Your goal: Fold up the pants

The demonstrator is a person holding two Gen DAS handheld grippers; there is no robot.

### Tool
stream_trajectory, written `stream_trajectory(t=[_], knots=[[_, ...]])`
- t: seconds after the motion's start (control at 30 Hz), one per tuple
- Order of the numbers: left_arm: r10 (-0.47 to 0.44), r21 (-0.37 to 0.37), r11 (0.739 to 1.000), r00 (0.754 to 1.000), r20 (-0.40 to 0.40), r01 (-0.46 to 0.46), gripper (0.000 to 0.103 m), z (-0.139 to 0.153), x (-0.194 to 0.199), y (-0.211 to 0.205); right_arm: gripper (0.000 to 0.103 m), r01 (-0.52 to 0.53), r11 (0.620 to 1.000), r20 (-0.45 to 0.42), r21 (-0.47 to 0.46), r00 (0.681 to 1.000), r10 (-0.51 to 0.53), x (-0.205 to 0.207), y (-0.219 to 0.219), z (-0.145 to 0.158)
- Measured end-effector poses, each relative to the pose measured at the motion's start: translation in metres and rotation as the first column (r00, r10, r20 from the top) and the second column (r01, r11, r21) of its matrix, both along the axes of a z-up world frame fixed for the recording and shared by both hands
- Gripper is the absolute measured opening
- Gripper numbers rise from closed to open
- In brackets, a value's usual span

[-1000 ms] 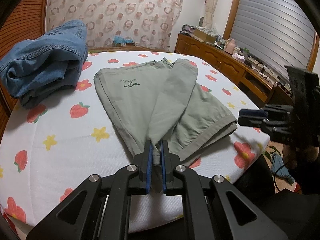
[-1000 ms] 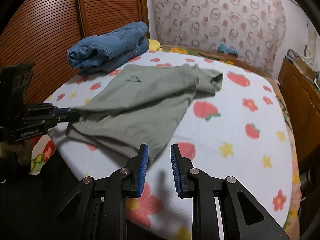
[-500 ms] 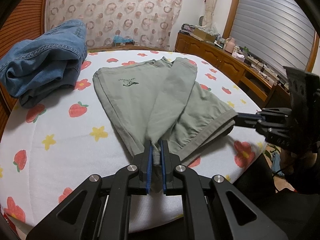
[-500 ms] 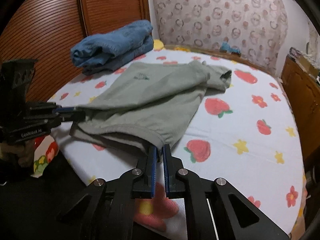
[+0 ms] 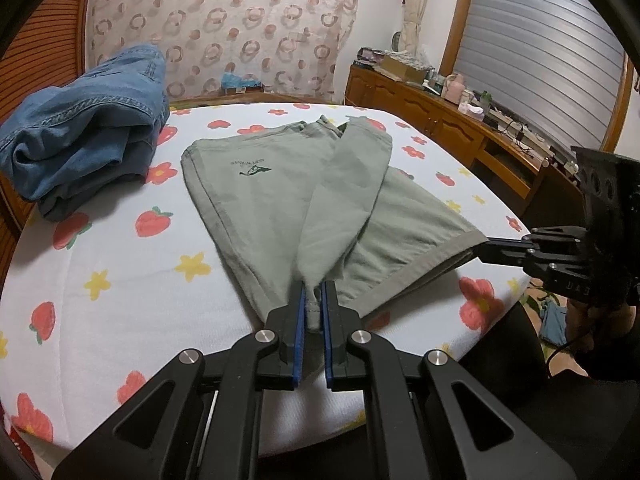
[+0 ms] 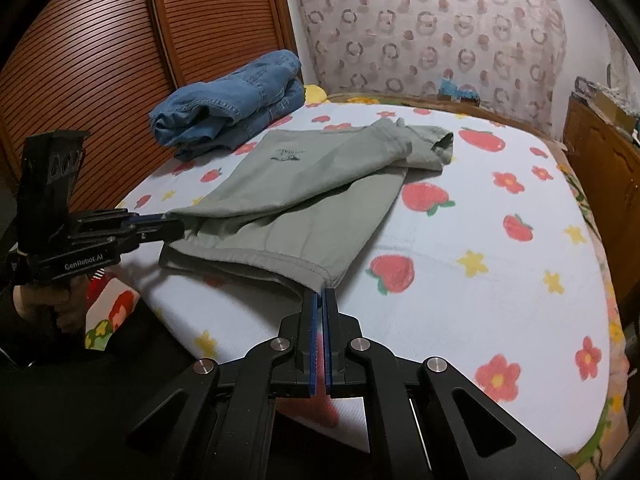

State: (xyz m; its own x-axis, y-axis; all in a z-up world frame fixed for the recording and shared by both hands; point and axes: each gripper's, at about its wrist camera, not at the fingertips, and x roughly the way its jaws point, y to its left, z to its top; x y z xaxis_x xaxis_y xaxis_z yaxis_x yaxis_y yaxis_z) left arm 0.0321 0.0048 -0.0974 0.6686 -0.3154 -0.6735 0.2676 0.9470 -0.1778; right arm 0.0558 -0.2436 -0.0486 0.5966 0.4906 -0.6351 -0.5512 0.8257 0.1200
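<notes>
Grey-green pants point(image 5: 256, 200) with a small dark logo lie on the bed; they also show in the right wrist view point(image 6: 312, 184). My left gripper point(image 5: 313, 300) is shut on one hem corner at the near edge; it appears at the left of the right wrist view point(image 6: 172, 226). My right gripper point(image 6: 320, 300) is shut on the other hem corner; it appears at the right of the left wrist view point(image 5: 486, 246). The hem is lifted slightly and stretched between both grippers.
A pile of blue jeans point(image 5: 84, 136) lies at the far left of the bed, also seen in the right wrist view point(image 6: 232, 104). The strawberry-print sheet point(image 6: 500, 264) covers the bed. A wooden sideboard point(image 5: 440, 120) stands to the right; a slatted wooden door point(image 6: 100, 80) to the left.
My right gripper moved in from open and closed on the right hem corner. The hem has since lifted a little and pulled taut. My left gripper kept its hold.
</notes>
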Motion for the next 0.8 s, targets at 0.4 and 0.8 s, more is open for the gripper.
stream_trajectory(t=[0.4,0.8], knots=[[0.002,0.006,1.0,1.0,-0.017,-0.002,0.009,-0.006,-0.001,0.0,0.004,0.033,0.999,0.015,0.017,0.999,-0.033,0.003,-0.009,0.009],[0.026,0.017,1.0,0.999,-0.022,-0.025,0.009,-0.003,-0.002,0.003,0.016,0.082,0.997,0.084,0.011,0.993,-0.082,0.02,-0.009,0.018]])
